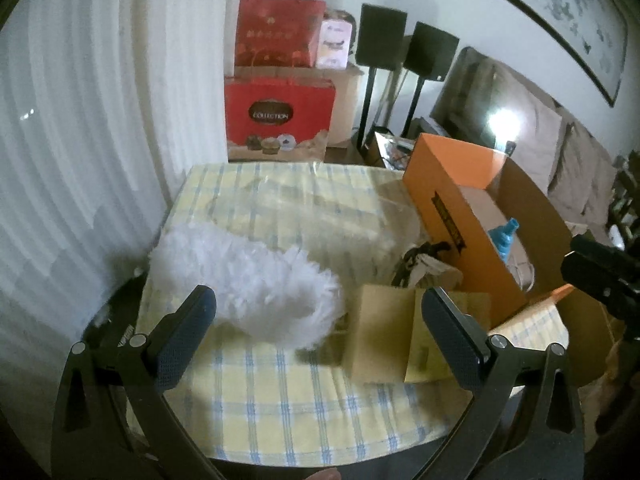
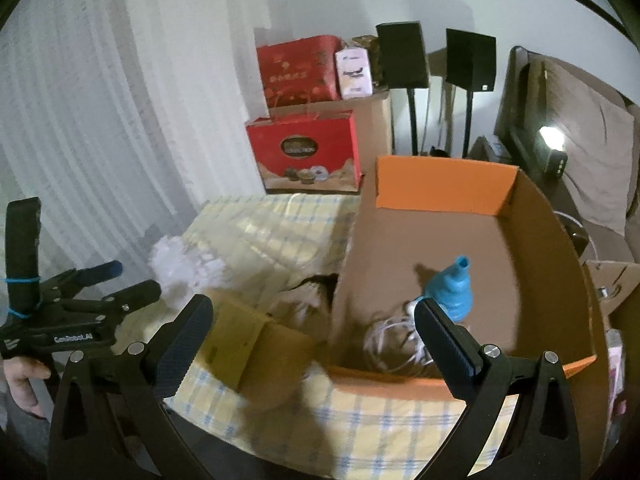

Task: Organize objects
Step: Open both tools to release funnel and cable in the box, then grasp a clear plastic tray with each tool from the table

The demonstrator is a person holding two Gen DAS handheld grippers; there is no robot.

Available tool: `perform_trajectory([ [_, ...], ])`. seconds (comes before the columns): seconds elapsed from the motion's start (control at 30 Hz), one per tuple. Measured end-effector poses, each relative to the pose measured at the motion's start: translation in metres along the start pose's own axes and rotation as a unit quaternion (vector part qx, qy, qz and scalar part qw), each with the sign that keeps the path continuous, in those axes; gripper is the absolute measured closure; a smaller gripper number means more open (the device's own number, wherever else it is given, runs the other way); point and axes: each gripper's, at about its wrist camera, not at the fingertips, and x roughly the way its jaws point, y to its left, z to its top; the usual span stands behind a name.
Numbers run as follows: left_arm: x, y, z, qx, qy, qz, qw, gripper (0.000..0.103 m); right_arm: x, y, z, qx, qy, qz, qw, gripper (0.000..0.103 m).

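Both grippers hang empty above the table with the yellow-and-blue checked cloth (image 1: pixel 280 412), each with its jaws spread wide. The left gripper (image 1: pixel 320 336) faces a fluffy white feathery duster head (image 1: pixel 256 280) lying on the cloth, with a small flat tan cardboard box (image 1: pixel 380 336) just beside it on the right. The right gripper (image 2: pixel 316 344) looks into the large open orange cardboard box (image 2: pixel 444 184), which already holds a blue plastic bottle-shaped item (image 2: pixel 452 288) and a coil of white cable (image 2: pixel 392 340). The step in hand appears to be picking up a loose item for the box, probably the duster. It will compress and slip, so close the jaws deep into the fluff or on any stiff core. Lift well clear of the box's near wall before lowering it in. A dark tangled bundle (image 1: pixel 424 260) sits between the tan box and the orange box; keep clear of it to avoid snagging.
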Motion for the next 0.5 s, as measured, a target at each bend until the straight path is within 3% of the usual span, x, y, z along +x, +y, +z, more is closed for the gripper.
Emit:
perform_trajectory([
  [0.23,-0.001,0.012,-0.006,-0.011,0.003,-0.004,0.9999,0.0,0.009,0.014,0.002,-0.016,0.012,0.006,1.0,0.001],
  [0.5,0.004,0.028,-0.009,-0.023,0.011,-0.003,0.9997,0.0,0.034,0.023,0.029,-0.036,0.023,0.02,0.999,0.001],
])
